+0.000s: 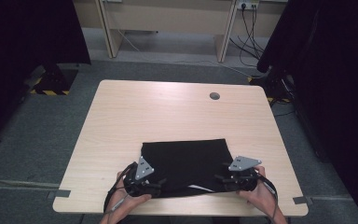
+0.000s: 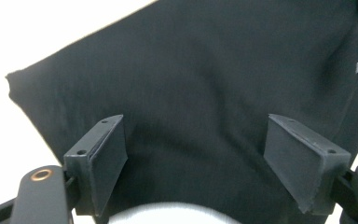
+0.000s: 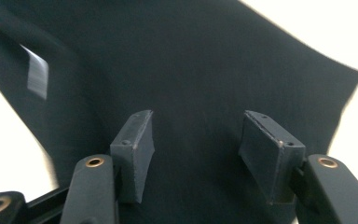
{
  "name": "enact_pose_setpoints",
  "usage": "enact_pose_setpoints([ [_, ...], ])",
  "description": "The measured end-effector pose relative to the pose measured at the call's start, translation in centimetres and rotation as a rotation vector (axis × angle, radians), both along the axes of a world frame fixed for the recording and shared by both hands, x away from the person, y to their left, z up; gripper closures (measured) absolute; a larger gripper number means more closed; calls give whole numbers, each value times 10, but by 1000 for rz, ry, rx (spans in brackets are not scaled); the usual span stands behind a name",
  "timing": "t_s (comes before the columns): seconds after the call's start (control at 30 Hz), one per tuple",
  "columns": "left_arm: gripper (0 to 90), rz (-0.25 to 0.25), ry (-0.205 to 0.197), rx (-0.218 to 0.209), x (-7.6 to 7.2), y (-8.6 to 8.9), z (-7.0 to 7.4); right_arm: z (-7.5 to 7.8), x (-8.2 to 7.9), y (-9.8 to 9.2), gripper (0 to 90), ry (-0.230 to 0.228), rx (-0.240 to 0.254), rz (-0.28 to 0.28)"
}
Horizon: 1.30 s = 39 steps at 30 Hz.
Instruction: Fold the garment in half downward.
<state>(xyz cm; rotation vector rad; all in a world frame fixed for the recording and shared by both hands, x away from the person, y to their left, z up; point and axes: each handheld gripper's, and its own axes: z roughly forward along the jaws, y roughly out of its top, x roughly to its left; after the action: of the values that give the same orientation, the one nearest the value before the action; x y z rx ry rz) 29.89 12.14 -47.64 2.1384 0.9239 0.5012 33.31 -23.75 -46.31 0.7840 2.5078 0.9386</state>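
A black cloth (image 1: 186, 161) lies flat on the light wooden table (image 1: 168, 112), near the front edge. My left gripper (image 1: 145, 183) is at the cloth's front left corner and my right gripper (image 1: 235, 179) at its front right corner. In the left gripper view the cloth (image 2: 205, 84) spreads under my left gripper (image 2: 196, 158), whose jaws stand wide apart with nothing pinched. In the right gripper view my right gripper (image 3: 196, 149) is also open over the cloth (image 3: 182, 65). A small white tag (image 3: 37, 72) shows near the cloth's front hem.
A round cable hole (image 1: 214, 96) sits in the table's far right part. Dark curtains (image 1: 23, 32) hang at both sides. A wooden desk frame (image 1: 168, 23) and cables (image 1: 251, 28) stand beyond the table on the grey floor.
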Motion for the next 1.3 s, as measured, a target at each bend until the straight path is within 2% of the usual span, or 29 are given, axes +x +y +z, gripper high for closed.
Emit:
enact_pose_setpoints([
  [0.03,204,2,-21,24,-3,1,-4,-4,-2,-4,438,0,15,-8],
  [0.07,199,2,-40,16,-6,2,-6,-5,-3,-8,439,11,34,-11],
  [0.17,200,-22,-49,36,-6,2,-4,-7,-3,-18,441,10,55,-17],
  [0.27,196,-30,-51,28,-6,1,-5,-5,1,-18,431,27,37,-17],
  [0.37,164,-16,-34,7,-4,3,-7,-2,5,-15,406,36,28,-29],
  [0.43,147,2,-9,-3,-1,4,-7,3,10,-13,390,22,61,-46],
  [0.53,142,4,-3,-5,0,4,-7,9,19,-10,364,9,107,-61],
  [0.6,142,3,4,-10,1,4,-7,6,28,-9,348,34,112,-86],
  [0.67,140,1,8,-11,1,4,-7,-1,33,-9,336,85,93,-95],
  [0.7,136,1,8,-11,1,4,-7,-6,35,-10,319,96,87,-102],
  [0.73,133,1,12,-13,3,4,-7,-9,37,-12,321,102,124,-111],
  [0.77,133,-2,12,-13,4,3,-7,-10,37,-15,324,97,139,-110],
  [1.03,109,-34,22,-18,18,-10,-7,-8,38,-36,324,104,135,-131],
  [1.13,77,-53,33,-19,26,-21,-7,-9,40,-45,323,103,141,-148],
  [1.3,48,-71,40,-16,34,-30,-7,-8,43,-56,323,103,144,-168],
])
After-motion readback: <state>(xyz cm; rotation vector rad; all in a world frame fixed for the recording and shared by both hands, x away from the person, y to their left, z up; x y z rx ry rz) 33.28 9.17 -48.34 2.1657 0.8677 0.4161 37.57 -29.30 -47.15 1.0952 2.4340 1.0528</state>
